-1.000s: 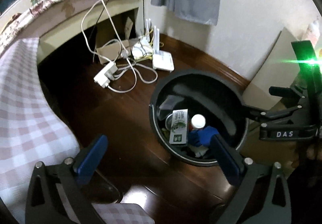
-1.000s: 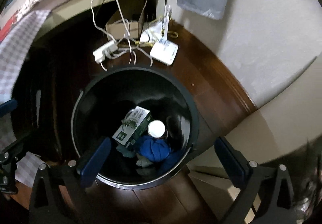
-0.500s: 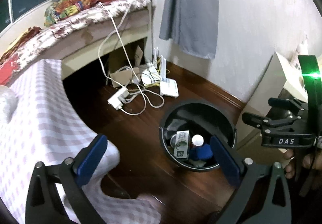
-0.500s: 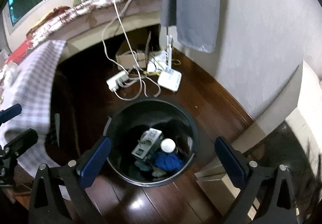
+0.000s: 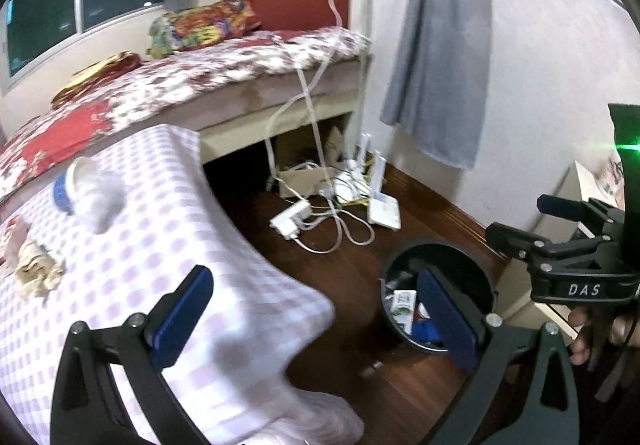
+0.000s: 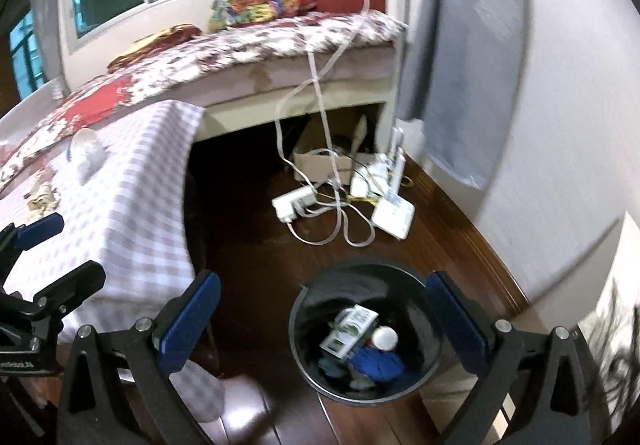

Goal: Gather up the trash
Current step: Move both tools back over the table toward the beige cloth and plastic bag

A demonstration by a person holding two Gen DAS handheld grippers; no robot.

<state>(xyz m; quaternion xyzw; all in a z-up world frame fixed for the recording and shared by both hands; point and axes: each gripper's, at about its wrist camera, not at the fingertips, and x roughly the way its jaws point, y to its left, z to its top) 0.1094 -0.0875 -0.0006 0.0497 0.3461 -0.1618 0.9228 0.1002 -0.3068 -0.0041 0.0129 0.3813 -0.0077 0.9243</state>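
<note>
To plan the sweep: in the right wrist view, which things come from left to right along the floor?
Checked tablecloth → white power adapter → white router; nearer, the black trash bin.

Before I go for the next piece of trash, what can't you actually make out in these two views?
- Bin bottom: right wrist view, covered by the blue cloth and carton.
- Bin in left wrist view: the left gripper finger overlaps it.
- Crumpled scrap on the checked tablecloth: motion-blurred, material unclear.
- White object on the tablecloth: blurred, identity unclear.
</note>
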